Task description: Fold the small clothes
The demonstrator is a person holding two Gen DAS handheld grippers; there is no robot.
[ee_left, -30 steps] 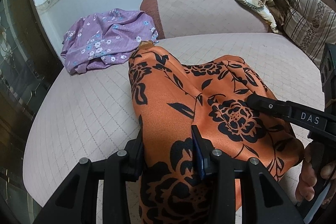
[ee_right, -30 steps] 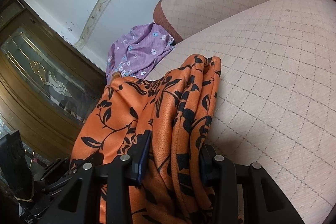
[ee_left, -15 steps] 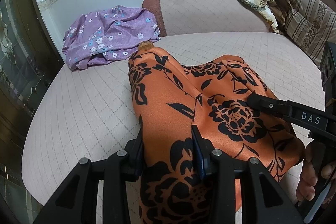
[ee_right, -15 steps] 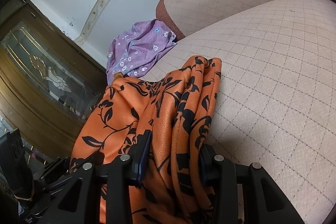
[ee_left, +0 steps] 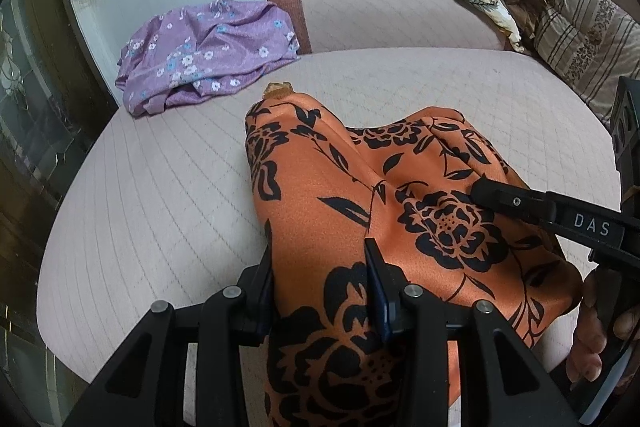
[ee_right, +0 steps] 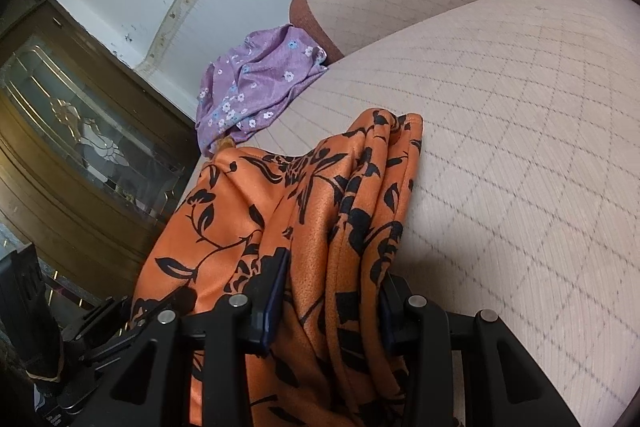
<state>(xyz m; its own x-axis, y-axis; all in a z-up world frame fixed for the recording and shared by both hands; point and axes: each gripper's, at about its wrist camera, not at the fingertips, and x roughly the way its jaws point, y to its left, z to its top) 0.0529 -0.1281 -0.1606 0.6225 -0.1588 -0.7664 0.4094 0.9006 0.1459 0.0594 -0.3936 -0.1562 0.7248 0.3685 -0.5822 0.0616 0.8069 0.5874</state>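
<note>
An orange garment with black flowers (ee_left: 340,195) fills the lower middle of both views, bunched over a pale quilted cushion (ee_left: 160,187). The left gripper (ee_left: 320,279) is clamped on one thick fold of it; the right gripper (ee_right: 332,291) is clamped on another gathered fold. A purple flowered cloth (ee_left: 208,47) lies in the upper left, well apart from the orange garment.

Both tools (ee_left: 320,279) (ee_right: 332,291) clamped (tilted down)
</note>
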